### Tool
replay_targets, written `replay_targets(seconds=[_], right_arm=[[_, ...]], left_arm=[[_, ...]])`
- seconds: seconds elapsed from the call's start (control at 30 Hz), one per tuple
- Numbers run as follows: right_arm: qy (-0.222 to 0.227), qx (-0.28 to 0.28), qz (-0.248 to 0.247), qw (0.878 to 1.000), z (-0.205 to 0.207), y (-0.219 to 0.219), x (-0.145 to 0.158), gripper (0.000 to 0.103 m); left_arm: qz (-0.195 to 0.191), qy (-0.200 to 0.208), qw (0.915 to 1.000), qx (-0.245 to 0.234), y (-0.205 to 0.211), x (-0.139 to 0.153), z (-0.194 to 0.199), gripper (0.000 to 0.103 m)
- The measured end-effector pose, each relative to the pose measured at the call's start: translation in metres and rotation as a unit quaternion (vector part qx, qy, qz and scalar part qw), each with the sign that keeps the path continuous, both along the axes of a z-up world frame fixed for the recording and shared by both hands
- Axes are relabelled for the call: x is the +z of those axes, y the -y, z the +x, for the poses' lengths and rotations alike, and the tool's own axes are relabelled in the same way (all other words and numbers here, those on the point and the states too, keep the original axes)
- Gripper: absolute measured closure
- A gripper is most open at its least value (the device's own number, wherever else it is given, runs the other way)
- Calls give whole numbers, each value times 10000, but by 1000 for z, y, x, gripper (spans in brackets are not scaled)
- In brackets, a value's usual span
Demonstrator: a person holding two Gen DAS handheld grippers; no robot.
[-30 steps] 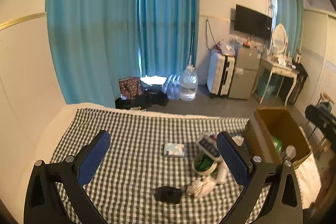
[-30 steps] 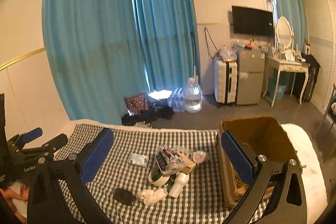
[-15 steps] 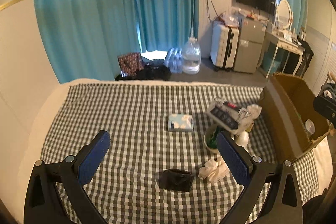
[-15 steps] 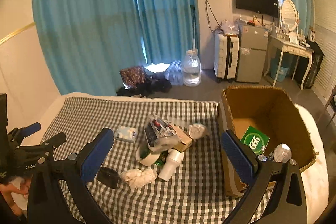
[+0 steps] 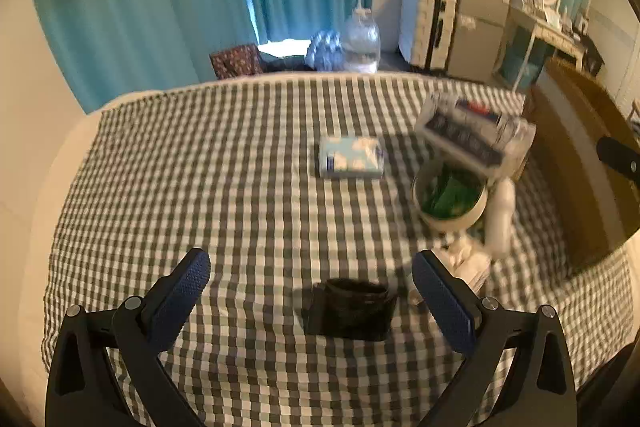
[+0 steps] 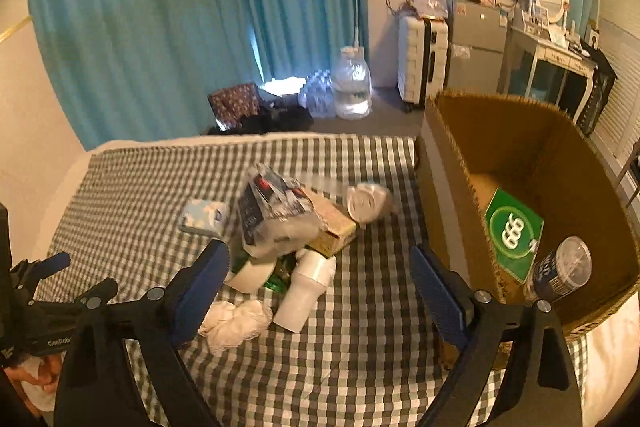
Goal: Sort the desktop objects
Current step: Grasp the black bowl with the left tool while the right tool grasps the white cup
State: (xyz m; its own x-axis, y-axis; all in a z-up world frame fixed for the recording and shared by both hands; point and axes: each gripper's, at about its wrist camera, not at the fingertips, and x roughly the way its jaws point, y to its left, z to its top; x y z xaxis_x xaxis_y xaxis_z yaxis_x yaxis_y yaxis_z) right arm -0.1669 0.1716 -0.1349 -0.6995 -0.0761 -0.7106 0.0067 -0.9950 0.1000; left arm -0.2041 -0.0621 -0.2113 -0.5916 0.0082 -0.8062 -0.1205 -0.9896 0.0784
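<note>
Clutter lies heaped on the checked cloth [image 5: 240, 187] beside the cardboard box [image 6: 520, 147]; the left tool [image 5: 310, 277] hangs wide apart and empty over a small black pouch [image 5: 350, 309], probably soft and light, best pinched across its short sides. The right tool [image 6: 320, 277], empty, jaws closing, hangs near the white bottle [image 6: 306, 291], likely light, smooth and slippery; grip mid-body.

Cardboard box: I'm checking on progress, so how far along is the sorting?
Done: the cardboard box holds a green packet and a bottle. In hand: nothing; the left claw is open over a black object, and the right claw is closing, empty. Left: the tissue pack and the pile.
</note>
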Motion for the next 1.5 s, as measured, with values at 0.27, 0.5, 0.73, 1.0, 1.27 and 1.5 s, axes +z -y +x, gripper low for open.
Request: replay_targets(seconds=[0.27, 0.5, 0.73, 1.0, 1.27, 1.5], right_arm=[[467, -103, -35, 9988, -21, -1, -41, 12], [791, -31, 56, 9968, -34, 5, -69, 12], [1101, 59, 135, 9938, -48, 12, -91, 12], [1416, 170, 219, 9895, -59, 24, -123, 21], [1485, 230, 432, 9877, -64, 39, -141, 27], [1406, 284, 412, 9888, -58, 43, -133, 62]], left_arm=[[4, 605, 9980, -204, -7, -39, -11, 0], [-6, 1033, 9944, -217, -8, -70, -24, 0], [78, 1201, 9923, -301, -13, -90, -31, 0], [-17, 1392, 9901, -151, -10, -123, -46, 0], [237, 1301, 9912, 9, 1, -131, -52, 25], [290, 1215, 9922, -5, 1, -127, -52, 27]])
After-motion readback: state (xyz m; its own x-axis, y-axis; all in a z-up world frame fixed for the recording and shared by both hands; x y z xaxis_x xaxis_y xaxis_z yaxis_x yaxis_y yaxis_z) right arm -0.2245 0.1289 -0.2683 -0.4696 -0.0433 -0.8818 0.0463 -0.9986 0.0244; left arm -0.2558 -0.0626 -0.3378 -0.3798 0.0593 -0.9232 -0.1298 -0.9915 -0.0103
